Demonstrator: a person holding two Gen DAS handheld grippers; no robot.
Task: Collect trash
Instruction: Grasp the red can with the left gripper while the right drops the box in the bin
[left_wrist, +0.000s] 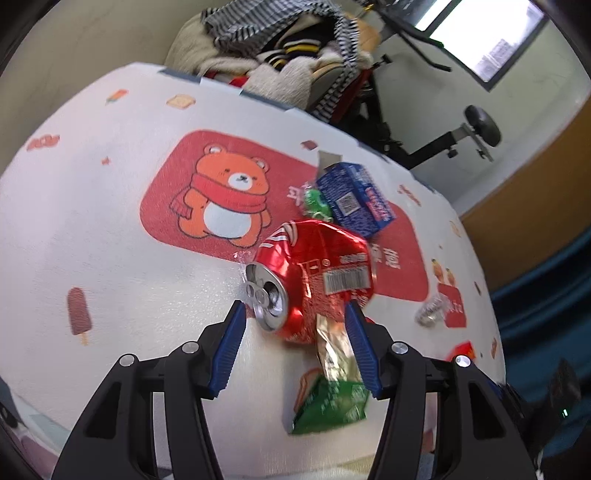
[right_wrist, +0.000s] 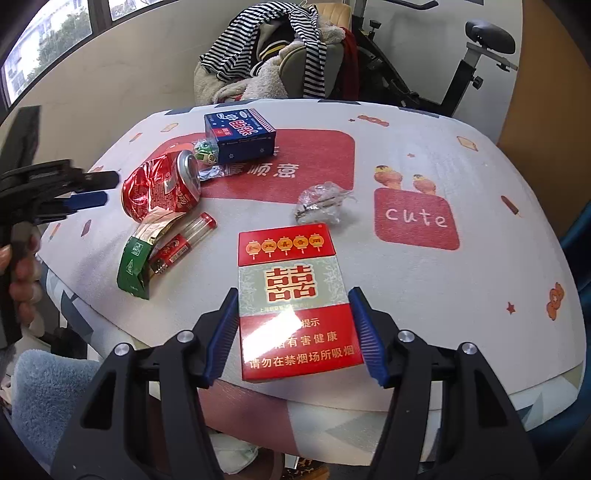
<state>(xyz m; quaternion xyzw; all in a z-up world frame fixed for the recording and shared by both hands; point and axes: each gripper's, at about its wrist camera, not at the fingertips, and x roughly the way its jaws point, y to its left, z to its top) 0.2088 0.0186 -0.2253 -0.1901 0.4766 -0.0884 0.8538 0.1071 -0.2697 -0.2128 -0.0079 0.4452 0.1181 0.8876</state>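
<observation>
A crushed red can (left_wrist: 310, 273) lies on the round table just ahead of my left gripper (left_wrist: 293, 304), whose jaws stand open, their tips at the can's near end. In the right wrist view the left gripper (right_wrist: 110, 188) stops short of the can (right_wrist: 159, 188). A green and gold wrapper (left_wrist: 332, 402) lies under the left jaws. My right gripper (right_wrist: 291, 295) is shut on a red and white cigarette pack (right_wrist: 295, 306) at the table's near edge. A blue box (right_wrist: 240, 134), a red tube wrapper (right_wrist: 184, 240) and crumpled clear plastic (right_wrist: 321, 205) lie farther out.
The table cover (right_wrist: 443, 295) is white with red patches. Behind it stand a chair piled with clothes (right_wrist: 273, 55) and an exercise bike (right_wrist: 476, 48). A person's hand (right_wrist: 22, 266) holds the left gripper's handle. A small green item (right_wrist: 205, 149) sits by the blue box.
</observation>
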